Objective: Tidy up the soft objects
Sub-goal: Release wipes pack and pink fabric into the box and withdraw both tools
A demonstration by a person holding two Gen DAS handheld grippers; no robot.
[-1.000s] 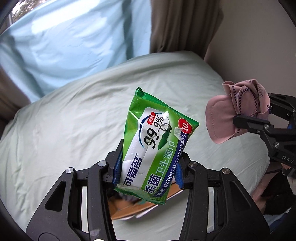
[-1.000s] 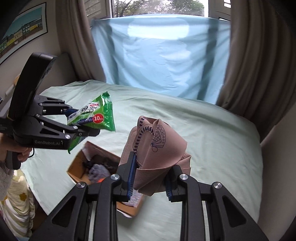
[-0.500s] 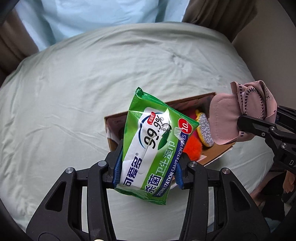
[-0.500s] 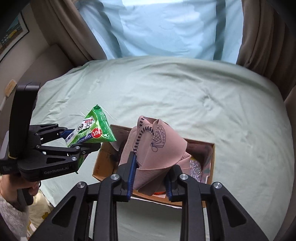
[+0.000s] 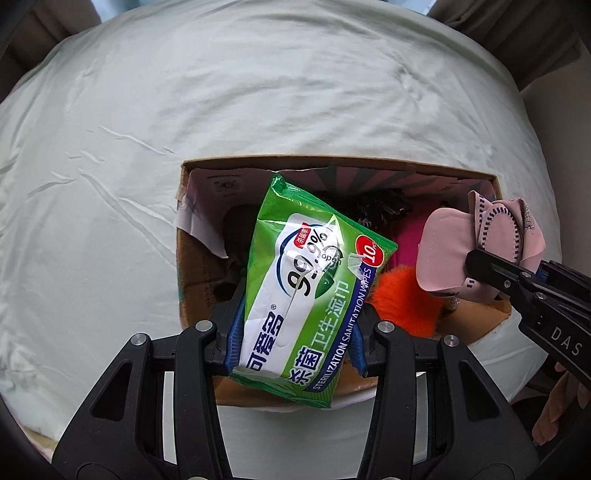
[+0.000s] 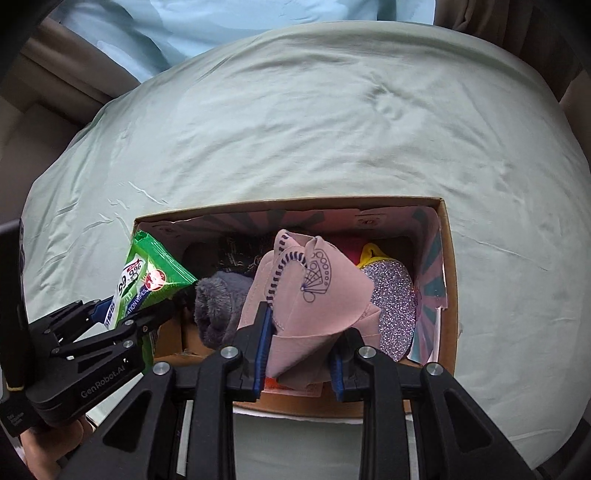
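My left gripper (image 5: 297, 332) is shut on a green pack of wet wipes (image 5: 314, 284) and holds it above the left part of an open cardboard box (image 5: 332, 164). My right gripper (image 6: 299, 339) is shut on a folded pink cloth pouch (image 6: 310, 291) with a dark fan drawing, held above the box's (image 6: 448, 258) middle. The pouch (image 5: 476, 247) and right gripper also show at the right of the left wrist view, and the wipes pack (image 6: 147, 280) at the left of the right wrist view.
The box lies on a pale green bed sheet (image 6: 332, 129). Inside it are a grey furry item (image 6: 216, 306), a glittery silver item (image 6: 393, 306), an orange fluffy item (image 5: 397, 299) and dark things. Curtains (image 6: 517, 22) and a light blue cloth (image 6: 184, 26) are behind the bed.
Both grippers have tilted down and moved over the box, which now fills the middle of both views. Both still hold their objects.
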